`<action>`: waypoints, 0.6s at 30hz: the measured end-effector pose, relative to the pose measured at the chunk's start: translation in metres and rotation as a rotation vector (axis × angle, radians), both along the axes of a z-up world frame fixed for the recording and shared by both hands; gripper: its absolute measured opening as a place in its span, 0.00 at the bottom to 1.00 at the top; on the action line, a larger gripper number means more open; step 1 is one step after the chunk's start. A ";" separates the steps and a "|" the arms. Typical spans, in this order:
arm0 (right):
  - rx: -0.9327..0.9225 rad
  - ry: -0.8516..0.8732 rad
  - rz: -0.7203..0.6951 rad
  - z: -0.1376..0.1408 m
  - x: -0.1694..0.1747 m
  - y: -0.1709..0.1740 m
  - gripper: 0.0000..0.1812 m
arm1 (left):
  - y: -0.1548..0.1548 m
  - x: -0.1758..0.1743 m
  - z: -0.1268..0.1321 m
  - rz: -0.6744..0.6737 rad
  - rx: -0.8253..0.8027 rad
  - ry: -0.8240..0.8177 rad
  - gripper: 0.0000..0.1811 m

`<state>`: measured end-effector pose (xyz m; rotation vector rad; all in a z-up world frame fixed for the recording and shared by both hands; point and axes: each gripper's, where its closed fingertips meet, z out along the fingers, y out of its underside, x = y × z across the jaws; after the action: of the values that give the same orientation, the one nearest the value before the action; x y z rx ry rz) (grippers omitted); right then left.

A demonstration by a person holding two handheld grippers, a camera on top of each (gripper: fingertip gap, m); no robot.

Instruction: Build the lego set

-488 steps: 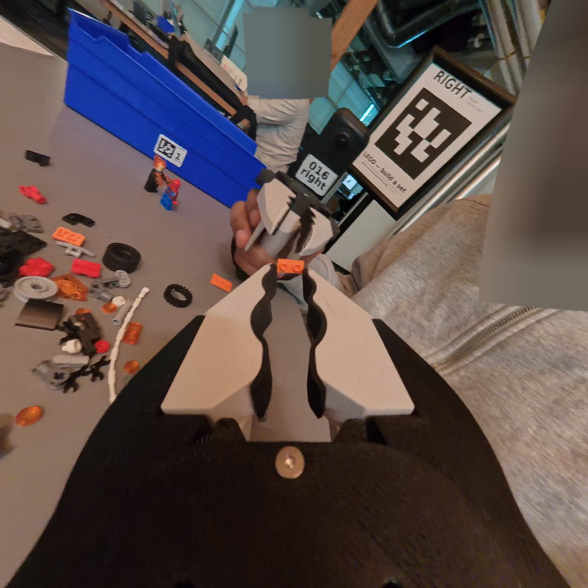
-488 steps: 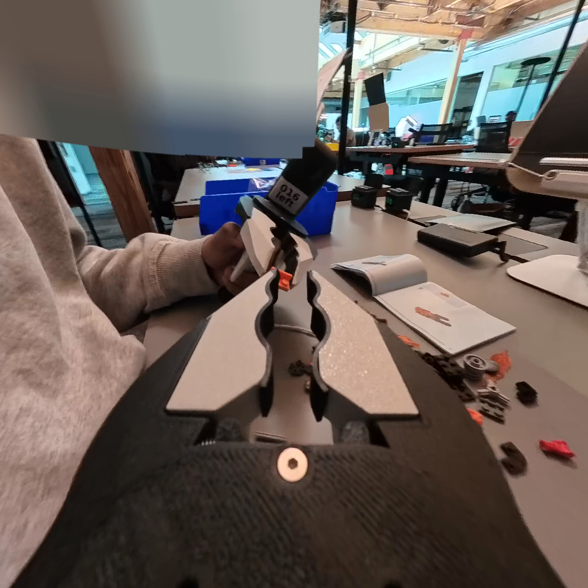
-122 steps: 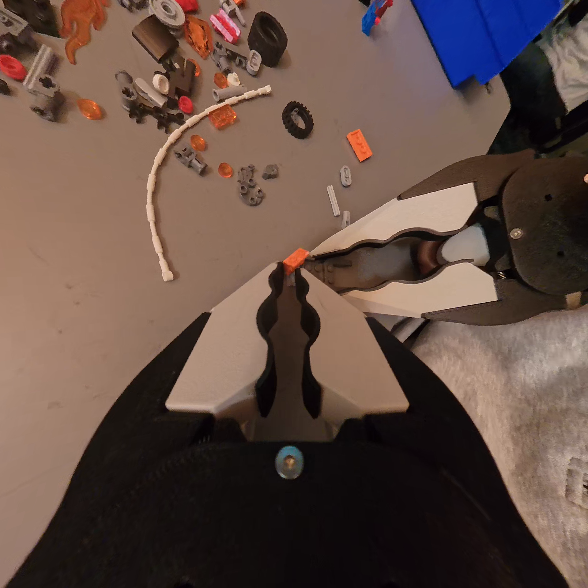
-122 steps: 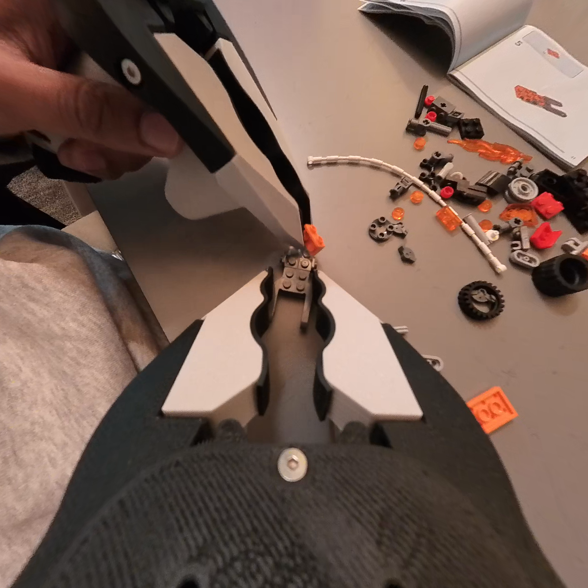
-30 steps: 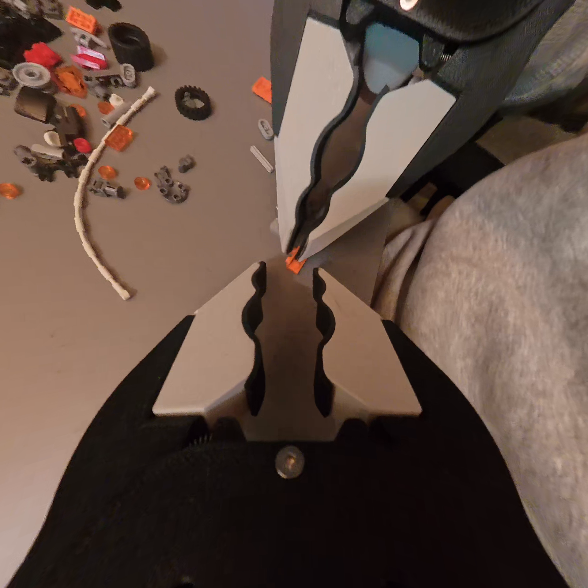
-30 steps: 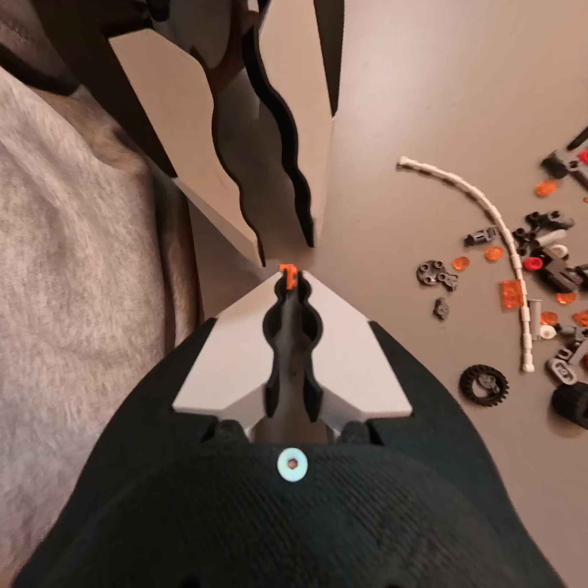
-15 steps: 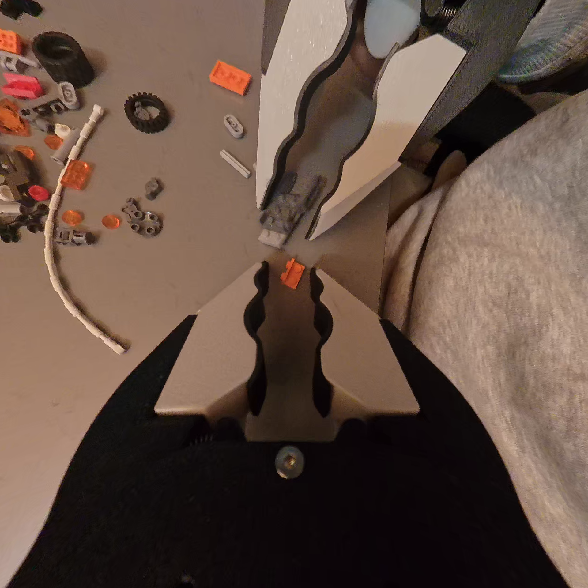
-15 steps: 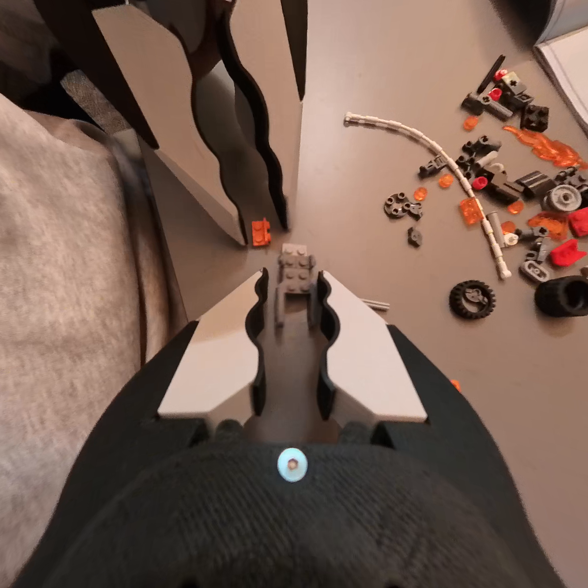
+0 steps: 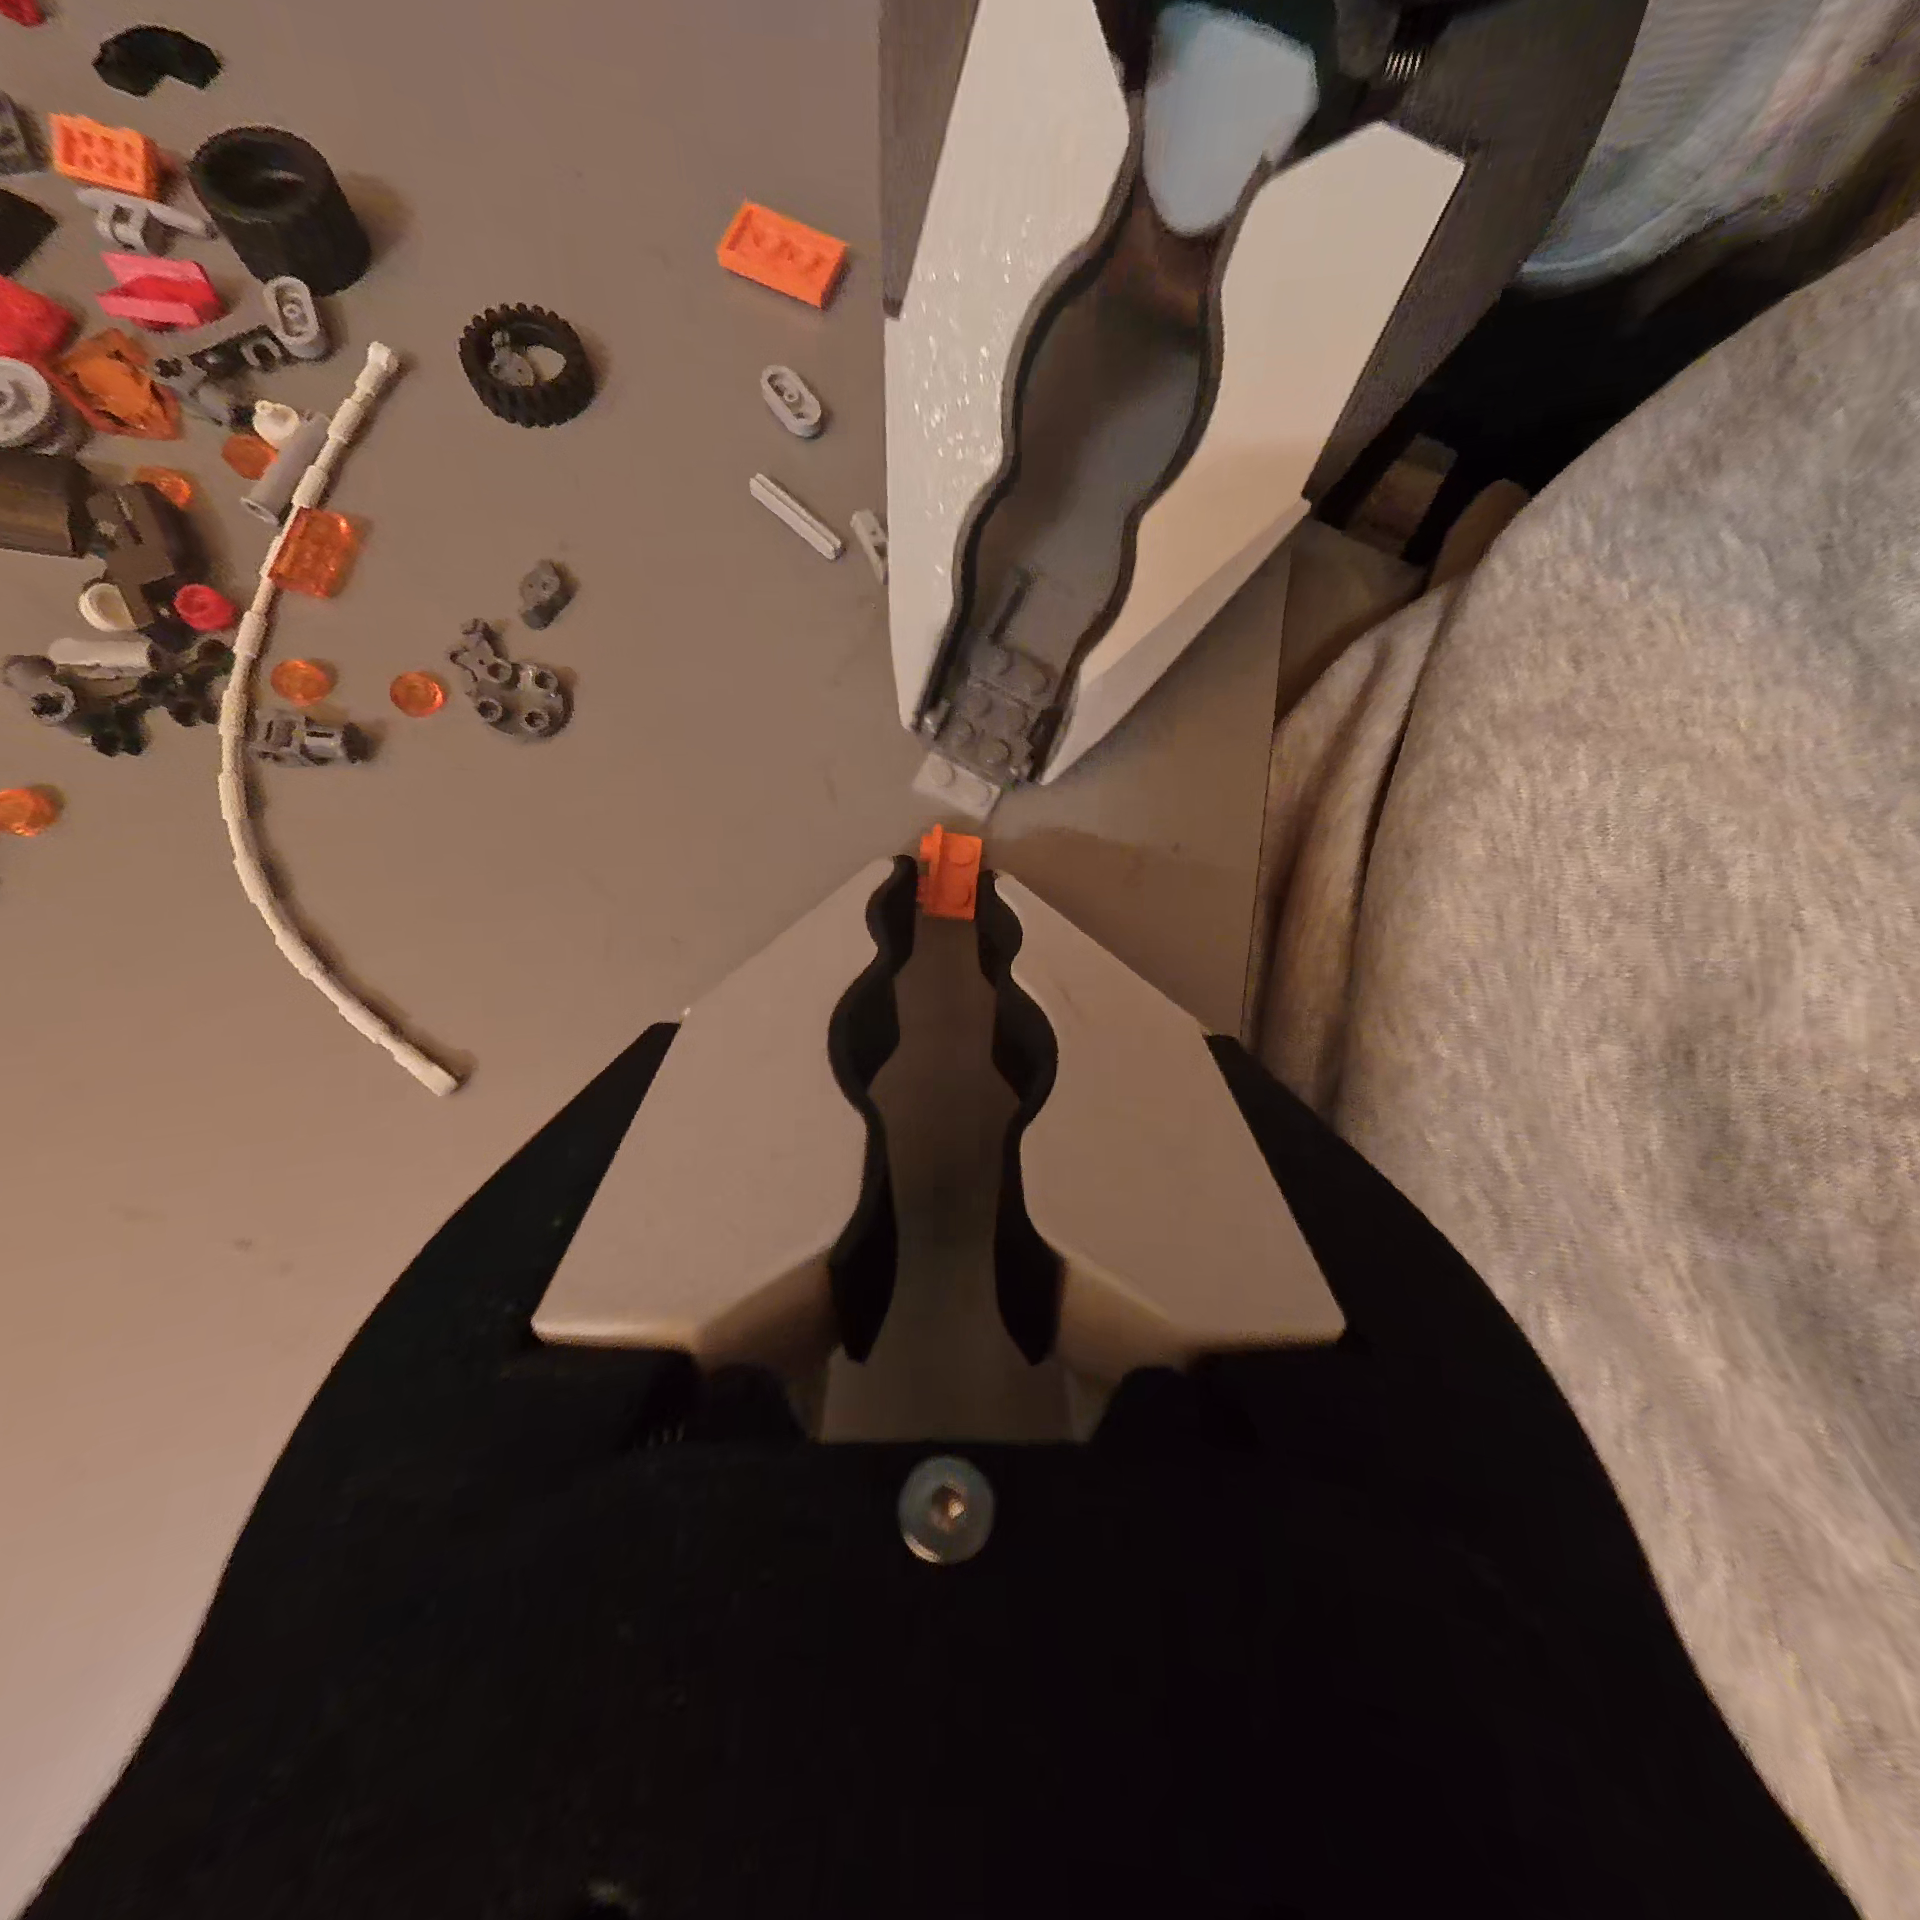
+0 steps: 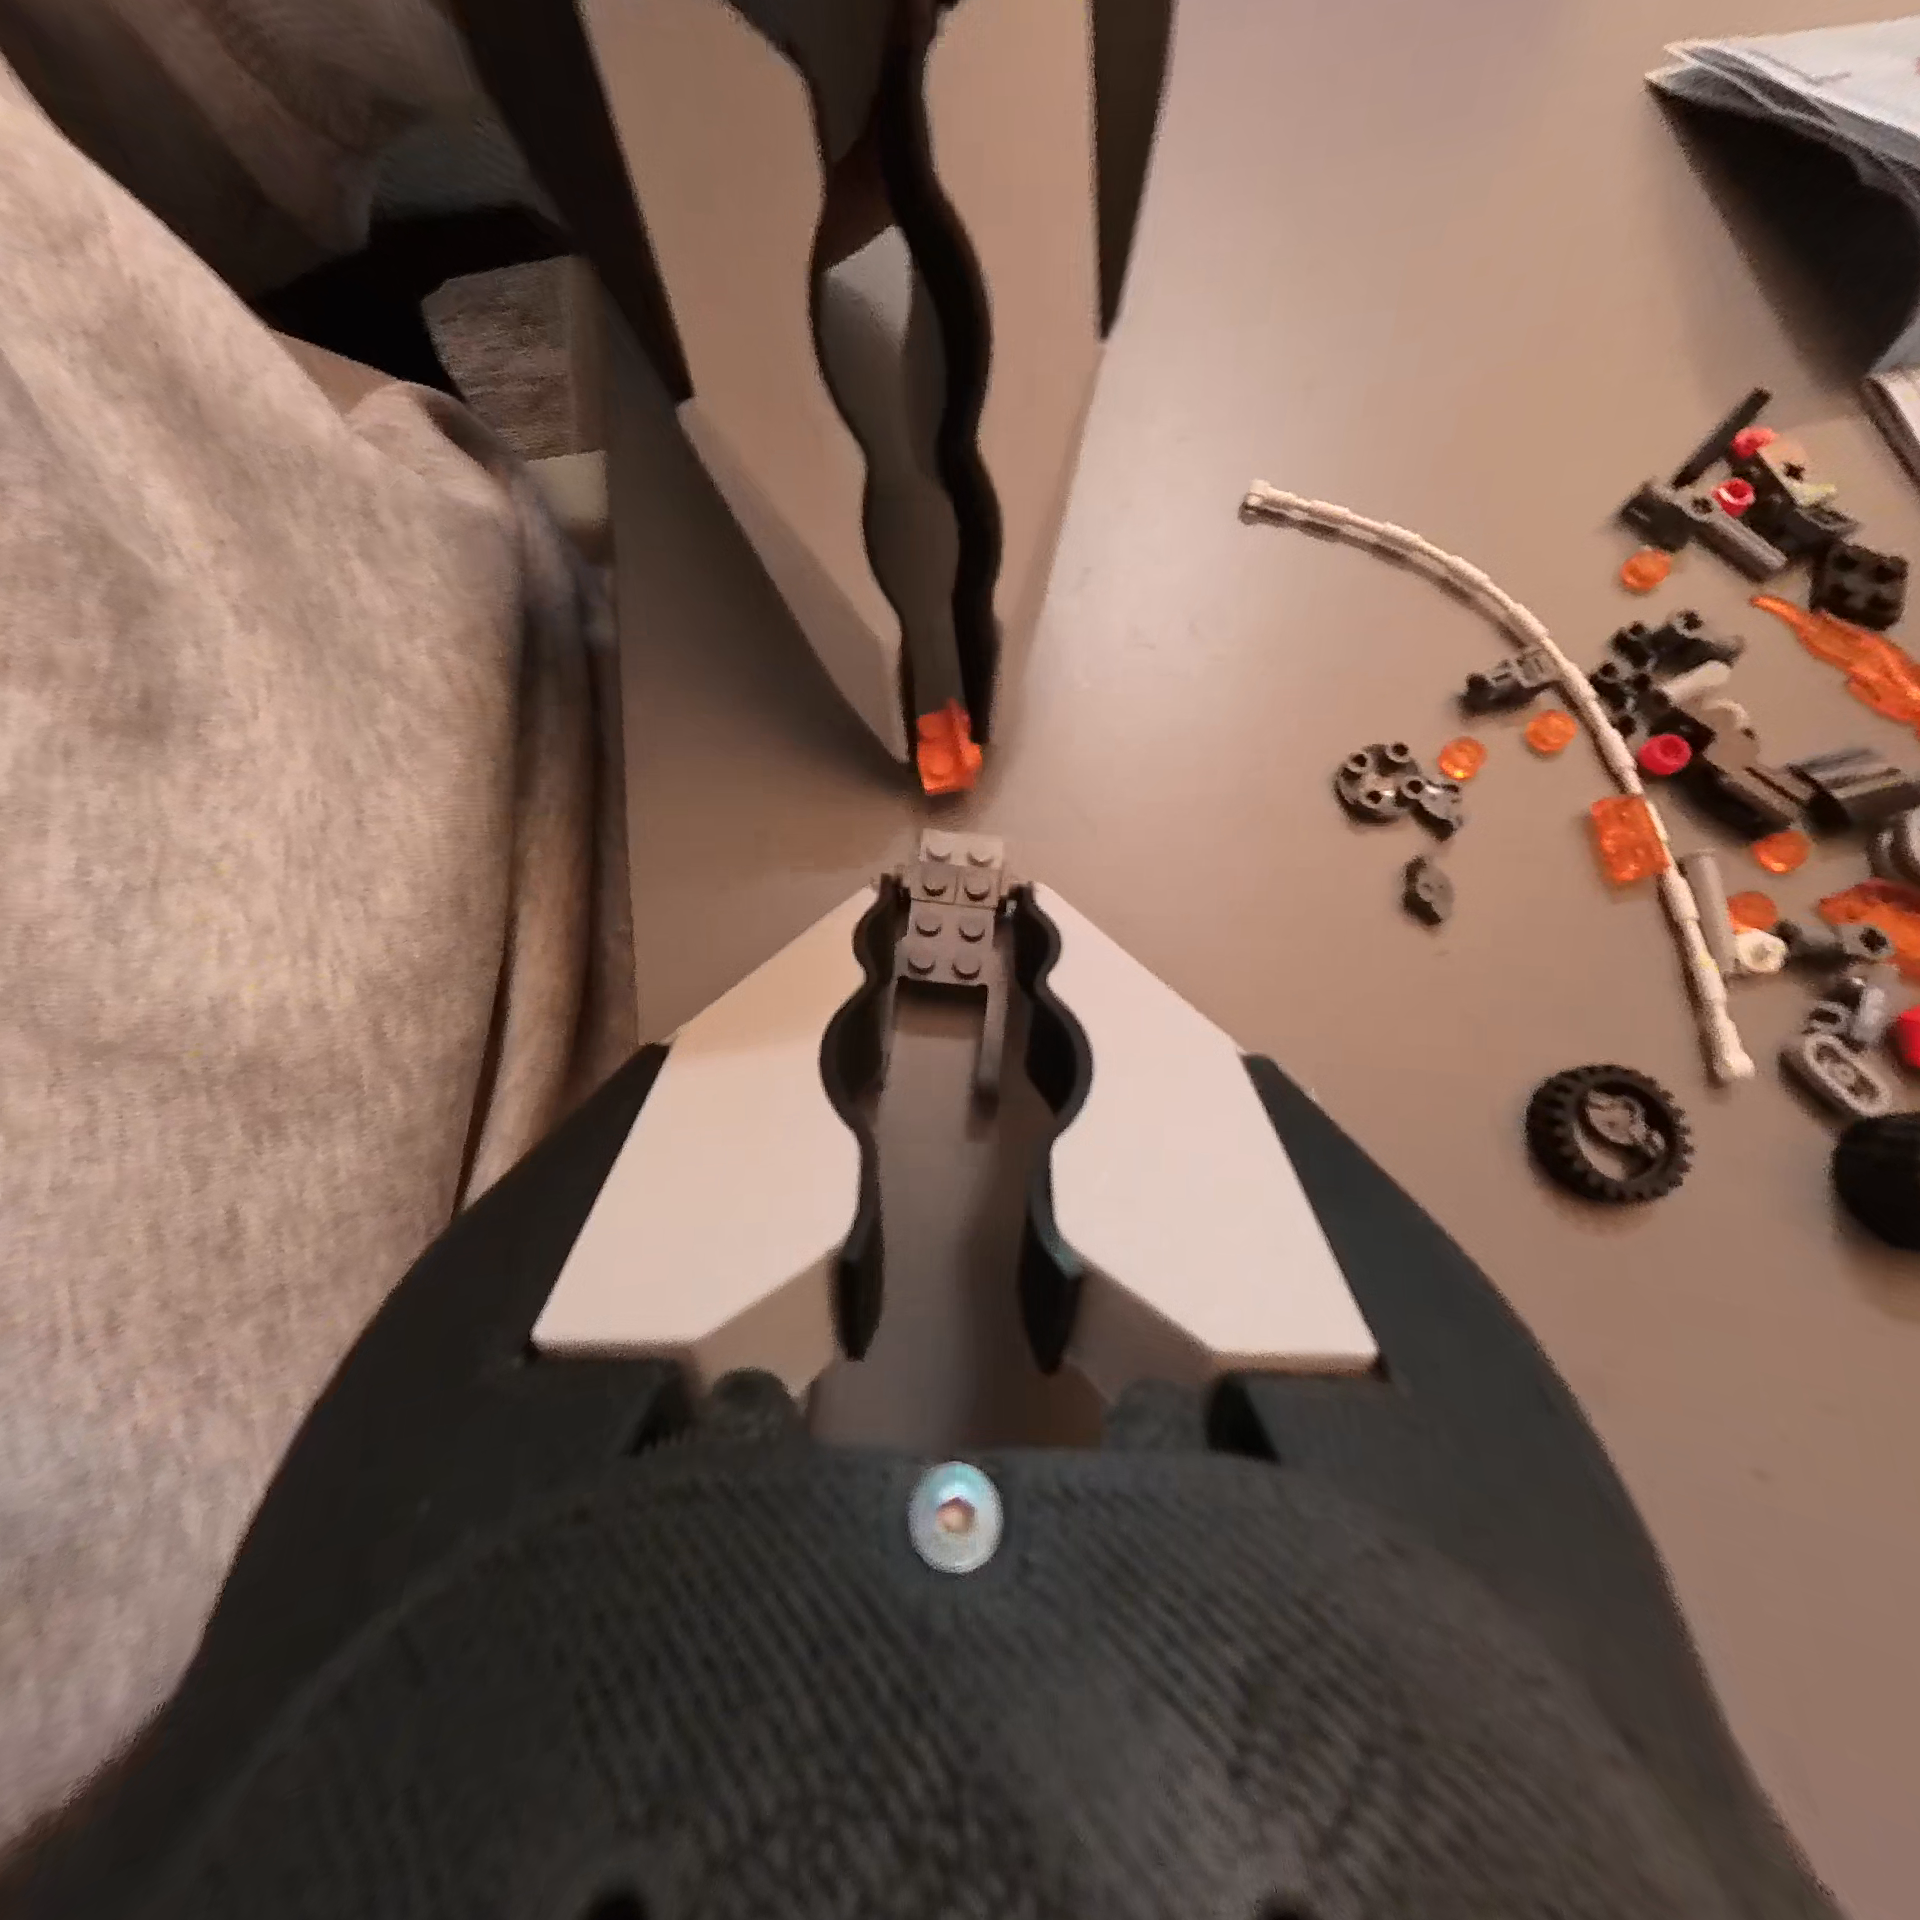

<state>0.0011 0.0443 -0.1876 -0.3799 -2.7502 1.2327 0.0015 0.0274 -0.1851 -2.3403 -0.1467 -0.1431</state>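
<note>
My left gripper (image 9: 943,881) is shut on a small orange plate (image 9: 949,879) at its fingertips, low over the grey table. It also shows in the right wrist view (image 10: 948,750), pointing at me with the orange plate (image 10: 945,761). My right gripper (image 10: 954,902) is shut on a dark grey lego assembly (image 10: 951,910) with two prongs pointing back. In the left wrist view the right gripper (image 9: 985,746) faces mine, holding the grey assembly (image 9: 987,727). The orange plate and the assembly's light grey tip sit tip to tip with a small gap.
Loose lego parts lie on the table (image 9: 312,1039): a white chain (image 9: 281,790), a small black tyre (image 9: 532,364), a larger tyre (image 9: 278,208), an orange plate (image 9: 781,254), transparent orange pieces. An open instruction booklet (image 10: 1808,156) lies far right. A grey sweatshirt (image 9: 1662,1039) borders the table edge. The tips of both grippers are at nearly the same place.
The left gripper has closed on the small orange plate that lay on the table between its open fingers half a second ago. The right gripper still holds the grey assembly, now nearer the plate.
</note>
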 end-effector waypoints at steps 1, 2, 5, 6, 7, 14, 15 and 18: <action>-0.005 0.004 0.028 0.000 0.002 -0.002 0.12 | 0.001 0.000 0.002 -0.008 0.009 -0.015 0.06; -0.007 0.009 0.053 0.000 0.004 -0.004 0.12 | 0.001 0.001 0.003 -0.018 0.016 -0.028 0.06; -0.006 0.027 0.109 0.000 0.007 -0.007 0.12 | 0.002 0.002 0.005 -0.047 0.021 -0.050 0.05; -0.006 0.029 0.122 0.000 0.007 -0.008 0.12 | 0.002 0.003 0.005 -0.053 0.017 -0.056 0.05; -0.006 0.027 0.133 0.000 0.008 -0.009 0.12 | 0.001 0.003 0.003 -0.059 0.007 -0.063 0.05; -0.010 0.001 0.201 0.000 0.011 -0.010 0.12 | -0.001 0.007 -0.002 -0.086 -0.051 -0.118 0.06; -0.010 0.000 0.211 0.000 0.011 -0.010 0.12 | -0.001 0.007 -0.002 -0.087 -0.058 -0.119 0.06; -0.010 -0.002 0.232 0.000 0.011 -0.010 0.12 | -0.001 0.006 -0.003 -0.091 -0.071 -0.127 0.06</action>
<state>0.0122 0.0340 -0.1875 -0.0626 -2.8553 1.2942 0.0077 0.0261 -0.1882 -2.4096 -0.1093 -0.3362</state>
